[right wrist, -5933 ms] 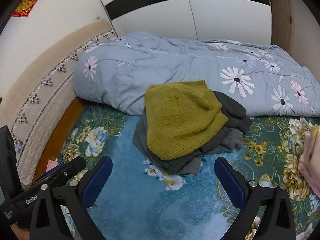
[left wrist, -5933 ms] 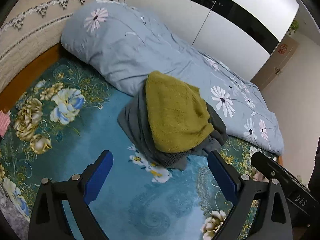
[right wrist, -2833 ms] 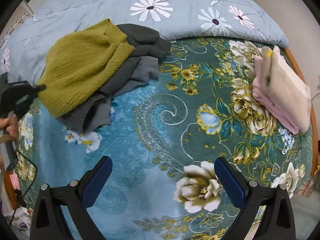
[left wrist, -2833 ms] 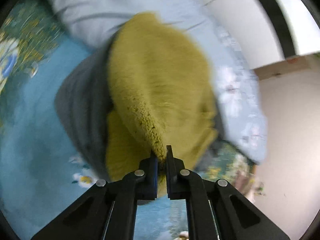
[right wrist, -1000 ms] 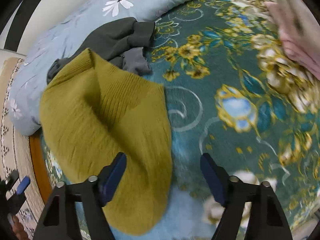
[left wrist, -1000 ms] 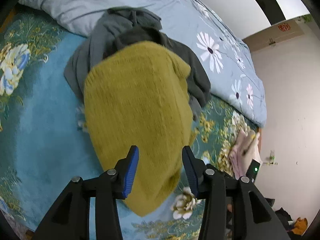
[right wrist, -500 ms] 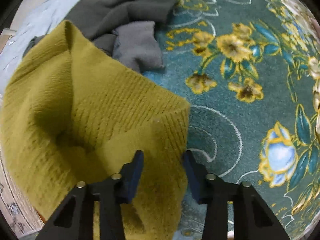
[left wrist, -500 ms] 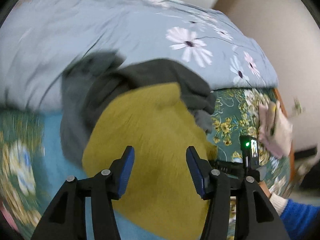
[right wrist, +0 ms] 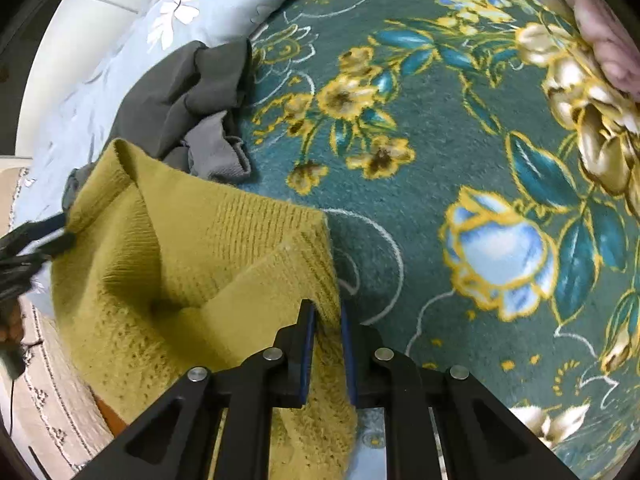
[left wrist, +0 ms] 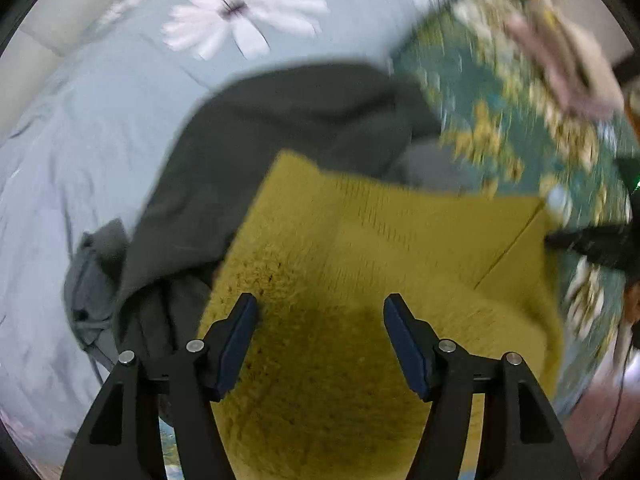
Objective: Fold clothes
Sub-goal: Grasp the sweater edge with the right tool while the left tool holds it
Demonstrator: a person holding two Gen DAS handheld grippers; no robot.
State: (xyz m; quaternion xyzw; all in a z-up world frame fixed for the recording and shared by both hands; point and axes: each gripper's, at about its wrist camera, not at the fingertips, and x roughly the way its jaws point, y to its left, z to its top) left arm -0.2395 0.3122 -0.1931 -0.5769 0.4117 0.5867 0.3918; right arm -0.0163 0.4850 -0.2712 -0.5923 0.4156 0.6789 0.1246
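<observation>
A mustard knit sweater [left wrist: 360,280] lies spread on the teal floral blanket [right wrist: 440,140], its far edge resting on a heap of grey clothes [left wrist: 300,120]. My left gripper [left wrist: 320,316] points straight down over the sweater's upper left part, jaws opening wide, with the knit below them and not pinched. My right gripper [right wrist: 326,320] is shut on the sweater [right wrist: 192,272] at its right-hand edge, near the corner. The left gripper [right wrist: 36,240] also shows at that view's left border, by the sweater's other corner. The right gripper [left wrist: 592,240] appears dark at the left wrist view's right side.
A pale blue duvet with white flowers [left wrist: 100,100] runs along the far side behind the grey clothes [right wrist: 192,92]. Folded pink and beige garments [left wrist: 568,52] sit at the blanket's far right corner [right wrist: 608,40]. A beige padded headboard lies at lower left.
My right gripper came down and closed on the sweater's edge. My left gripper let its jaws spread wider, rolled, and swept across to the sweater's end by the grey clothes.
</observation>
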